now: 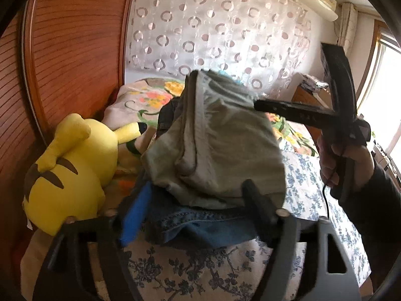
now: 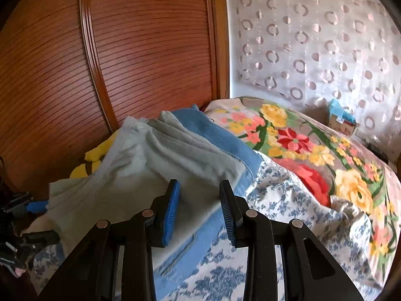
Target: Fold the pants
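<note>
The pants are blue denim with a grey-green lining. In the left wrist view they form a bunched heap (image 1: 213, 138) on the bed, lining on top, denim (image 1: 200, 225) below. My left gripper (image 1: 195, 215) has its jaws apart around the near edge of the heap; whether they press the cloth I cannot tell. My right gripper (image 2: 199, 208) is open and empty just above the pants (image 2: 160, 165), which lie across the bed with lining up. The right gripper also shows in the left wrist view (image 1: 338, 115), held by a hand right of the heap.
A yellow plush toy (image 1: 67, 170) lies left of the pants against the wooden wardrobe door (image 2: 150, 50). A flowered blanket (image 2: 313, 155) covers the bed's far part, a blue-patterned sheet (image 2: 288, 200) the near part. A small box (image 2: 342, 121) sits by the curtain.
</note>
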{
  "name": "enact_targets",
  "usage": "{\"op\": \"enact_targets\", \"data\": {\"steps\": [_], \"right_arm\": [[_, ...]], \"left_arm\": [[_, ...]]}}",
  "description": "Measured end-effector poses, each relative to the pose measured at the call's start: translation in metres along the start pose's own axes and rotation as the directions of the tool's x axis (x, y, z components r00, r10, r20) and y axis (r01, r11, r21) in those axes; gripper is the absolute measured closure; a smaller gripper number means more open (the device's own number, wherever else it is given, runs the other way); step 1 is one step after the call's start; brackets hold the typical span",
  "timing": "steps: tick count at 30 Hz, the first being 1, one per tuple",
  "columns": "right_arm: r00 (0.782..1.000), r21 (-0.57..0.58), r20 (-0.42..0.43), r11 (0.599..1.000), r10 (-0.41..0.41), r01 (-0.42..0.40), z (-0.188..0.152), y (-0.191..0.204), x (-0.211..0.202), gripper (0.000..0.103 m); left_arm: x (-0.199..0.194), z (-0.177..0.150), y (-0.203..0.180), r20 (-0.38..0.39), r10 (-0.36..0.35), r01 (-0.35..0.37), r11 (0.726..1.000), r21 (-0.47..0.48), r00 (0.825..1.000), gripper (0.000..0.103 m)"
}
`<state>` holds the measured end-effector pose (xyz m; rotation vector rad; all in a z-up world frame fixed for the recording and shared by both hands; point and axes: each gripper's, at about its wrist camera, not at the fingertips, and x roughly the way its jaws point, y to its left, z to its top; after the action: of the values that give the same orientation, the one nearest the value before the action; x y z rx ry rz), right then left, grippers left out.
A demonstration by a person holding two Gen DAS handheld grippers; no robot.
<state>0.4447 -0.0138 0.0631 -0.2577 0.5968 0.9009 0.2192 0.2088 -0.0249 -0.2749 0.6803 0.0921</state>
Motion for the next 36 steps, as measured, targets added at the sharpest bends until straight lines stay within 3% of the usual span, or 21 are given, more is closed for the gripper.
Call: {"op": "enact_targets", "data": {"steps": [10,18,36], "right_arm": [[0.998,0.047,0.058,0.999,-0.006,0.003,-0.035,0.025,-0.06,0.067],[0.994,0.073,0.107,0.997,-0.035,0.027,-0.071,0.052,-0.117,0.051],[0.972,0.179,0.151,0.972,-0.178,0.15,-0.158,0.104,-0.236,0.047]], "left_arm": [[-0.028,-0.011,-0.022,0.02,0.059,-0.061,0.994,0.088,0.998,0.021],[-0.053,-0.022,-0.048,0.042,0.029,-0.034,0.991,0.131,0.999,0.021],[-0.105,-0.066,-0.109,0.088,-0.062,0.041,0.975,0.217,0.994,0.021]]}}
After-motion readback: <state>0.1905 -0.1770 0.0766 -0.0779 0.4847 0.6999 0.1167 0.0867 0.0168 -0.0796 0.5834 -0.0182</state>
